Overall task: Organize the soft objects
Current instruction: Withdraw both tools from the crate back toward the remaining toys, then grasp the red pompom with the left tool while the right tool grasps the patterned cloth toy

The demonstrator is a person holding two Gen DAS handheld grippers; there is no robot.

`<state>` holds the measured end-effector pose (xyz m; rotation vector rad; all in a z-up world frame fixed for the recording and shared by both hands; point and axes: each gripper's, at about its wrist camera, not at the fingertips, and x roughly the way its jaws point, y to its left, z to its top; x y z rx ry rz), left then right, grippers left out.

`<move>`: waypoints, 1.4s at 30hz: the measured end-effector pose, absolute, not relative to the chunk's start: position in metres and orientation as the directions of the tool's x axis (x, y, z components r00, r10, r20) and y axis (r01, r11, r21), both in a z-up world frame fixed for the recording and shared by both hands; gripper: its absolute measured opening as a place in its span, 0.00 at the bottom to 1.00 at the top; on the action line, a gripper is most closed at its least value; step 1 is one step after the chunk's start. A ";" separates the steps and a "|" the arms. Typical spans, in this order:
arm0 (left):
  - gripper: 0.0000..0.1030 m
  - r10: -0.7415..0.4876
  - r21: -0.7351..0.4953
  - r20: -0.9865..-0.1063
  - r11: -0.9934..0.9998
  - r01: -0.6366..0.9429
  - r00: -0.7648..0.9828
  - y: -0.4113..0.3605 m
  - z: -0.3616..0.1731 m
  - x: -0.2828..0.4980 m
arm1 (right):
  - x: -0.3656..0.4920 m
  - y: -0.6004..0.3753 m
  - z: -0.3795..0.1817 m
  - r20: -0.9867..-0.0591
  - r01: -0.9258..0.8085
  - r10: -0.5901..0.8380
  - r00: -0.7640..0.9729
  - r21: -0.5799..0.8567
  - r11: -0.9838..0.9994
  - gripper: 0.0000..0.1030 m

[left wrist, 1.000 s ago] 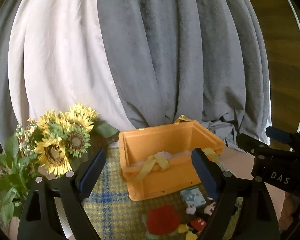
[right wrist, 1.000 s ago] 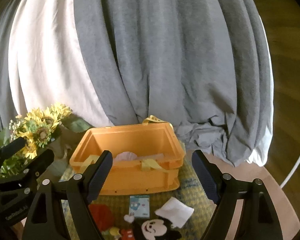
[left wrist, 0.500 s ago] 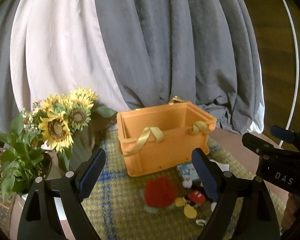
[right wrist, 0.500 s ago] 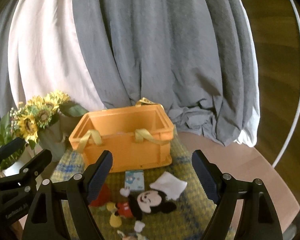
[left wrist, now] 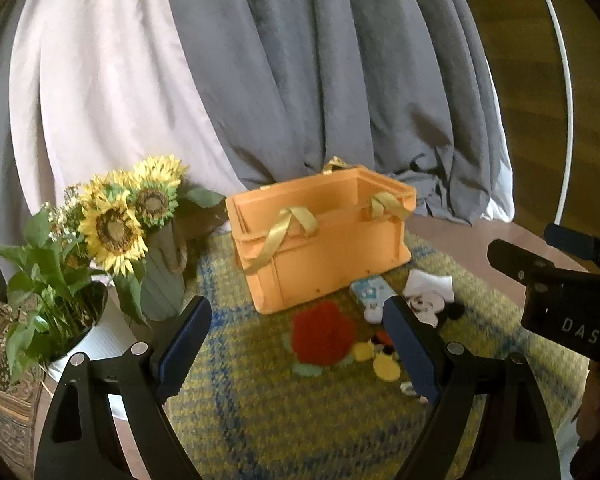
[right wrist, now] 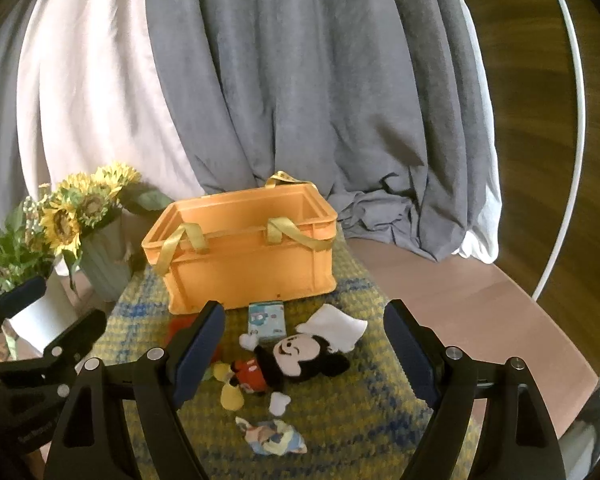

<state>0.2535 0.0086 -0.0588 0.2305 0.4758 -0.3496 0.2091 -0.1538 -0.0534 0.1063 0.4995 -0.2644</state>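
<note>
While you hold both grippers over the near edge of the mat point(right wrist: 352, 412), your left gripper point(left wrist: 296, 344) gapes wide with nothing between its pads, and your right gripper point(right wrist: 304, 344) is just as wide and just as empty. The orange crate point(right wrist: 244, 256) sits at the mat's far edge, its yellow straps point(right wrist: 180, 244) draped over the front wall. Right in front of it lie a small pack point(right wrist: 266, 320) and a white cloth point(right wrist: 336, 326), the cloth towards the mat's right edge. The mouse plush point(right wrist: 284, 364) sprawls mid-mat, its head touching the cloth. A red plush point(left wrist: 322, 332) lies just left of it, and a crumpled printed cloth point(right wrist: 272, 436) lies near the near edge. Sunflowers point(left wrist: 120, 216) stand off the mat's far left corner.
</note>
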 end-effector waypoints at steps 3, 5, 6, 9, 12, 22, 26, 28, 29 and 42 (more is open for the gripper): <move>0.86 -0.283 0.127 -0.504 0.910 0.394 0.816 0.012 -0.066 0.255 | 0.204 -0.149 -0.061 -0.496 0.288 -0.229 0.838 0.045 0.957 0.80; 0.86 -0.289 0.127 -0.514 0.906 0.405 0.808 0.014 -0.071 0.258 | 0.203 -0.145 -0.067 -0.505 0.293 -0.233 0.831 0.043 0.955 0.80; 0.86 -0.293 0.129 -0.518 0.902 0.413 0.803 0.015 -0.074 0.259 | 0.203 -0.144 -0.070 -0.512 0.298 -0.236 0.826 0.040 0.954 0.80; 0.86 -0.313 0.126 -0.537 0.888 0.442 0.783 0.014 -0.081 0.264 | 0.203 -0.141 -0.079 -0.539 0.321 -0.246 0.806 0.048 0.946 0.80; 0.86 -0.331 0.122 -0.549 0.877 0.465 0.768 0.013 -0.087 0.268 | 0.203 -0.142 -0.089 -0.565 0.353 -0.258 0.784 0.064 0.933 0.80; 0.86 -0.351 0.126 -0.600 0.846 0.517 0.719 0.010 -0.118 0.282 | 0.198 -0.140 -0.122 -0.625 0.433 -0.284 0.727 0.096 0.897 0.80; 0.86 -0.348 0.118 -0.612 0.848 0.517 0.710 0.013 -0.129 0.290 | 0.200 -0.134 -0.138 -0.653 0.436 -0.277 0.705 0.091 0.895 0.80; 0.86 -0.347 0.108 -0.617 0.851 0.514 0.706 0.015 -0.135 0.296 | 0.203 -0.132 -0.145 -0.665 0.438 -0.276 0.694 0.085 0.895 0.80; 0.86 -0.349 0.103 -0.619 0.853 0.512 0.704 0.016 -0.137 0.298 | 0.205 -0.130 -0.147 -0.666 0.440 -0.283 0.690 0.076 0.895 0.80; 0.86 -0.382 0.014 -0.669 0.851 0.524 0.638 0.011 -0.162 0.335 | 0.229 -0.121 -0.184 -0.736 0.461 -0.285 0.614 0.042 0.887 0.80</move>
